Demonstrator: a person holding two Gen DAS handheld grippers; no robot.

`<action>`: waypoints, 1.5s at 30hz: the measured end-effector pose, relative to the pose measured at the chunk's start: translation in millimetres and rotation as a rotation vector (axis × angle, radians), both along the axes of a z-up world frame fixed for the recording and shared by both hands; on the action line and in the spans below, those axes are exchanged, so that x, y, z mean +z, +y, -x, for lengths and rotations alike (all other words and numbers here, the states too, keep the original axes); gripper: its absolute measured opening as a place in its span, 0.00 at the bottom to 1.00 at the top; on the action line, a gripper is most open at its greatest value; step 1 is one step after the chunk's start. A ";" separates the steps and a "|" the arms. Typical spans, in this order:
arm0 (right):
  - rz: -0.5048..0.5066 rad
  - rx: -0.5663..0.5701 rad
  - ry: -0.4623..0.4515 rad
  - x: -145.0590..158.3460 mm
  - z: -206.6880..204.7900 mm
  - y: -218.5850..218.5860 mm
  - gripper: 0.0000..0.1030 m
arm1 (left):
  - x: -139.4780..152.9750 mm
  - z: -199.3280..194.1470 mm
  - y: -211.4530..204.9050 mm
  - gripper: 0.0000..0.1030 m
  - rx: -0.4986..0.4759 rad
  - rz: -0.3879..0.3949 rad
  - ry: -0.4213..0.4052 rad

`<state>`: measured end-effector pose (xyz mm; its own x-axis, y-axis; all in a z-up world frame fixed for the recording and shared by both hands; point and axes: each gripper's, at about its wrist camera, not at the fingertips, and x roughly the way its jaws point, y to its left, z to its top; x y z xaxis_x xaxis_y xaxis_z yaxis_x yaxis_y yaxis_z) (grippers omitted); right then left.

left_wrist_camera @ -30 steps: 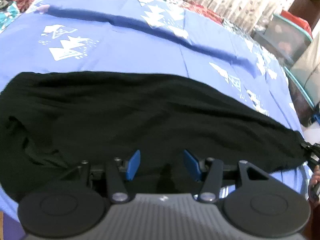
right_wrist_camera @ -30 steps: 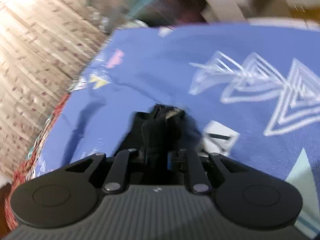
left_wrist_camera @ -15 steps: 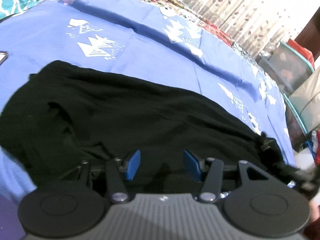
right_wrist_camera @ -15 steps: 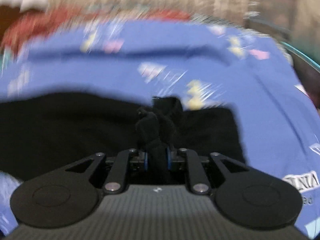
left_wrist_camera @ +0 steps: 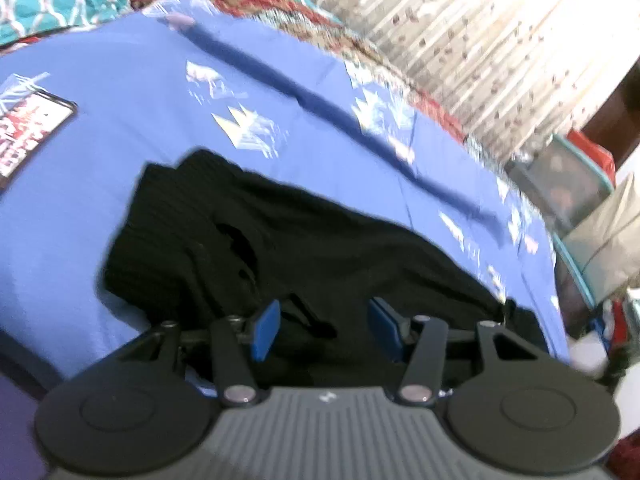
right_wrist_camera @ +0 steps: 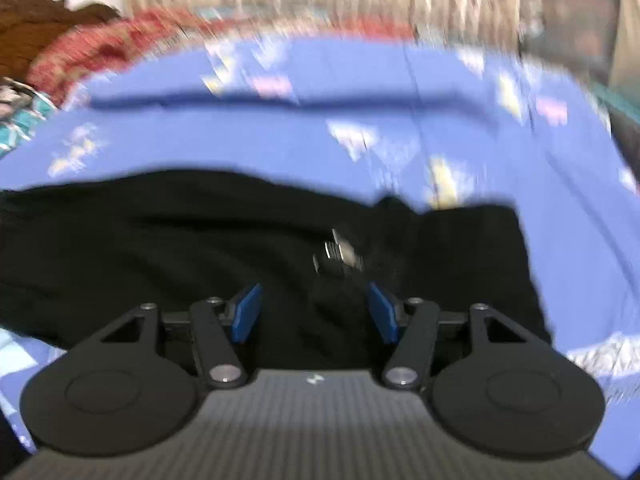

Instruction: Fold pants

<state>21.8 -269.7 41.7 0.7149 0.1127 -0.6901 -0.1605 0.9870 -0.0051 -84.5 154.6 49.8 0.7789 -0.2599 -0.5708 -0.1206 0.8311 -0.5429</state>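
Pants [left_wrist_camera: 320,256] are spread across the blue sheet [left_wrist_camera: 120,92], lying under both claws. The left gripper [left_wrist_camera: 322,326] is held released above the cloth. The right gripper [right_wrist_camera: 314,312] is likewise spread wide, grasping nothing. A phone [left_wrist_camera: 28,132] is seen at the far left; curtains [left_wrist_camera: 480,40] are hung behind.

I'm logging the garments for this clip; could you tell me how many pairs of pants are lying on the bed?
1. A single pair of black pants lies on the blue bedsheet, in front of both open grippers, left and right. Nothing suggests a second pair, though the right view is blurred.
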 end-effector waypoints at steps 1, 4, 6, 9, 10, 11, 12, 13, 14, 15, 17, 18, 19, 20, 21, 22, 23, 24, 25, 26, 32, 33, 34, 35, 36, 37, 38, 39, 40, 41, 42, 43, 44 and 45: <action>0.003 -0.016 0.073 -11.9 -13.6 -0.7 0.63 | 3.3 5.3 5.5 0.52 0.020 0.000 -0.017; 0.019 -0.043 0.087 -9.0 -19.1 6.0 0.62 | 9.3 22.6 30.4 0.61 0.117 -0.003 -0.044; 0.028 -0.078 0.019 7.6 -12.2 14.5 0.62 | 5.2 32.3 49.6 0.73 0.194 0.004 -0.029; -0.051 -0.036 -0.065 29.4 -2.3 37.1 0.60 | -9.6 34.3 72.5 0.82 0.262 0.069 0.009; -0.092 -0.008 -0.060 32.4 -3.2 47.8 0.47 | -14.9 32.3 77.0 0.87 0.264 0.111 0.013; -0.148 0.036 -0.032 32.4 -5.9 62.8 0.36 | -20.1 28.5 79.2 0.94 0.258 0.155 0.012; -0.195 0.086 0.010 29.8 -11.3 77.3 0.16 | -25.5 23.2 80.1 0.98 0.245 0.187 0.011; -0.236 0.141 0.057 24.9 -17.0 96.7 0.09 | -31.0 16.8 80.1 1.00 0.231 0.209 0.015; -0.262 0.181 0.087 20.7 -21.5 114.3 0.09 | -35.9 11.5 79.0 1.00 0.229 0.217 0.031; -0.286 0.223 0.113 16.1 -26.7 133.3 0.08 | -42.5 4.1 77.6 1.00 0.234 0.227 0.059; -0.347 0.307 0.165 7.5 -35.6 174.0 0.08 | -53.3 -5.2 76.5 0.99 0.240 0.272 0.083; -0.375 0.333 0.192 4.2 -40.4 189.9 0.08 | -57.8 -7.4 76.3 0.99 0.251 0.292 0.082; -0.406 0.356 0.229 0.5 -46.9 205.1 0.08 | -60.4 -8.5 75.7 0.94 0.268 0.298 0.079; -0.434 0.370 0.273 -6.3 -52.0 220.7 0.08 | -62.6 -7.7 74.3 0.71 0.272 0.295 0.072; -0.459 0.378 0.333 -16.5 -59.9 234.1 0.09 | -63.1 -9.8 73.4 0.54 0.265 0.287 0.068; -0.479 0.376 0.406 -30.6 -68.8 245.1 0.10 | -64.3 -12.2 73.6 0.40 0.266 0.287 0.083; -0.487 0.354 0.463 -43.5 -75.0 251.0 0.07 | -65.7 -13.0 75.0 0.34 0.264 0.308 0.086; -0.514 0.312 0.479 -55.1 -79.3 252.5 0.04 | -63.3 -13.1 73.9 0.32 0.259 0.323 0.078; -0.577 0.278 0.486 -60.1 -82.3 248.2 0.03 | -57.3 -14.3 70.1 0.31 0.246 0.315 0.056; -0.625 0.252 0.514 -62.7 -84.9 243.2 0.03 | -50.8 -12.4 64.7 0.30 0.220 0.292 0.024; -0.796 0.160 0.505 -57.0 -82.8 211.9 0.11 | 0.6 -53.0 -17.8 0.30 -0.069 0.031 -0.111; -0.821 0.133 0.472 -51.7 -80.5 198.9 0.12 | 4.8 -60.2 -37.2 0.30 -0.126 -0.017 -0.123; -0.840 0.101 0.440 -46.9 -78.0 184.2 0.12 | 6.9 -67.1 -56.6 0.30 -0.186 -0.064 -0.135; -0.854 0.068 0.405 -42.7 -75.2 168.5 0.12 | 7.6 -70.7 -73.3 0.32 -0.236 -0.100 -0.141; -0.857 0.034 0.371 -39.4 -71.8 155.0 0.13 | 6.0 -74.3 -94.7 0.33 -0.299 -0.148 -0.143; -0.852 -0.010 0.331 -35.6 -68.8 138.2 0.14 | 2.8 -78.0 -113.0 0.39 -0.343 -0.193 -0.137; -0.841 -0.055 0.294 -32.3 -64.8 121.8 0.14 | -2.6 -79.9 -130.8 0.49 -0.379 -0.245 -0.128; -0.827 -0.092 0.264 -29.2 -62.0 108.5 0.17 | -8.7 -81.5 -147.9 0.52 -0.414 -0.294 -0.113; -0.815 -0.130 0.236 -26.6 -58.8 95.5 0.20 | -13.5 -81.6 -159.7 0.55 -0.440 -0.323 -0.101; -0.810 -0.160 0.215 -25.4 -56.1 83.8 0.24 | -16.7 -77.5 -169.4 0.60 -0.461 -0.340 -0.093; -0.819 -0.185 0.201 -24.9 -53.5 74.3 0.34 | -18.4 -72.2 -175.9 0.63 -0.479 -0.349 -0.096; -0.840 -0.206 0.194 -28.0 -51.2 61.8 0.42 | -17.5 -66.3 -178.2 0.70 -0.491 -0.353 -0.107; -0.862 -0.215 0.190 -28.7 -49.9 57.5 0.44 | -14.7 -60.3 -179.2 0.71 -0.505 -0.353 -0.122; -0.882 -0.214 0.189 -29.5 -49.7 57.0 0.47 | -11.2 -57.2 -177.7 0.71 -0.516 -0.343 -0.130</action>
<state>71.5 -212.7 12.2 0.6653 0.5312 -0.5246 0.1036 0.6302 0.7695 -27.2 -23.1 38.6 0.6710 -0.4394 -0.5973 0.3913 0.8940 -0.2181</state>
